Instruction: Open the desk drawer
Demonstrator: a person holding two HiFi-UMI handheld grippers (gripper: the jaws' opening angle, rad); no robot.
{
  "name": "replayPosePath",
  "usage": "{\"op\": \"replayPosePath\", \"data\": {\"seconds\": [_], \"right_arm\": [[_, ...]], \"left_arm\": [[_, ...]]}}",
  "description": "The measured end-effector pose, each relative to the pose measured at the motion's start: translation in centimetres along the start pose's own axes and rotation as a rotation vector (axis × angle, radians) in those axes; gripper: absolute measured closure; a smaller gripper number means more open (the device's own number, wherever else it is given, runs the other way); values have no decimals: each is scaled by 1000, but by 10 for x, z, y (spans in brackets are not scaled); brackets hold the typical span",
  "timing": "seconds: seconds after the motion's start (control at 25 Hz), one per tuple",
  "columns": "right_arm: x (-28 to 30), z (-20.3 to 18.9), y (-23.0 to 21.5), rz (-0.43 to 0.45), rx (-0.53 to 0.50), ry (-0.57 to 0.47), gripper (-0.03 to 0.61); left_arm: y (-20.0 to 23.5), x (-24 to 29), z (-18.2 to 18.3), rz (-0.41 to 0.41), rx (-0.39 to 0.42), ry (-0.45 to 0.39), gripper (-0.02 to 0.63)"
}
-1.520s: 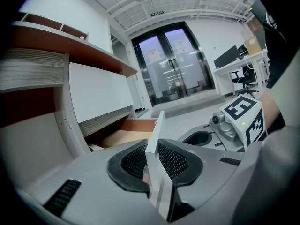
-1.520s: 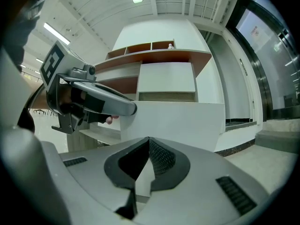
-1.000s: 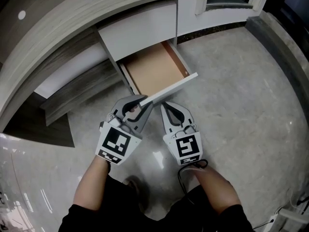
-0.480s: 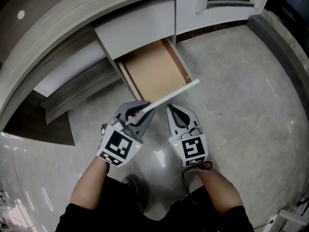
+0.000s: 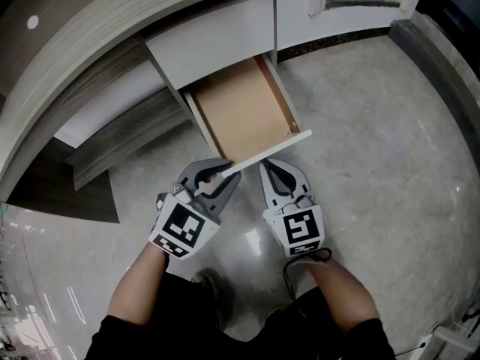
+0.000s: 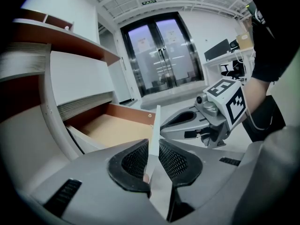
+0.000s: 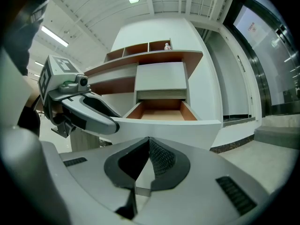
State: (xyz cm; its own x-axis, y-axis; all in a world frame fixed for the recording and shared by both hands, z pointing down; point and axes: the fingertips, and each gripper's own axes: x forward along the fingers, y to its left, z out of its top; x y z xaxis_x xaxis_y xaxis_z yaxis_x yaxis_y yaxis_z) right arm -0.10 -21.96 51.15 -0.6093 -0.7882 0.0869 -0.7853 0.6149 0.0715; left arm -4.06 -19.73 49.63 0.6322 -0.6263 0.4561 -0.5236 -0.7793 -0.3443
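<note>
The bottom drawer (image 5: 244, 111) of the white desk unit stands pulled out, its bare wooden inside showing. Its thin white front panel (image 5: 270, 150) runs slantwise just ahead of both grippers. My left gripper (image 5: 217, 172) is shut on the panel's left end; in the left gripper view the panel's edge (image 6: 154, 125) stands upright between the mesh pads (image 6: 174, 161). Those jaws have just been opening a little, with the panel still between them. My right gripper (image 5: 271, 167) hangs shut and empty just below the panel, beside the left one; its own view meets the panel's face (image 7: 178, 128).
A closed upper drawer front (image 5: 214, 40) sits above the open one, under the curved desk top (image 5: 90, 32). A dark wood step (image 5: 120, 137) lies to the left. Polished stone floor (image 5: 375, 163) spreads to the right. The person's legs are right behind the grippers.
The drawer has slid further out toward the person, showing more of its inside. Both grippers have drawn back with it, the left still on the panel.
</note>
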Motion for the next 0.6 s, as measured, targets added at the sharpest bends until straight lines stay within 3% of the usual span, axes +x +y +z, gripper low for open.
{"op": "replayPosePath", "data": {"seconds": [0.6], "right_arm": [[-2,-25,3,1,7,73,572]], "left_arm": [[-7,10,-23,-25,6,79,537]]}}
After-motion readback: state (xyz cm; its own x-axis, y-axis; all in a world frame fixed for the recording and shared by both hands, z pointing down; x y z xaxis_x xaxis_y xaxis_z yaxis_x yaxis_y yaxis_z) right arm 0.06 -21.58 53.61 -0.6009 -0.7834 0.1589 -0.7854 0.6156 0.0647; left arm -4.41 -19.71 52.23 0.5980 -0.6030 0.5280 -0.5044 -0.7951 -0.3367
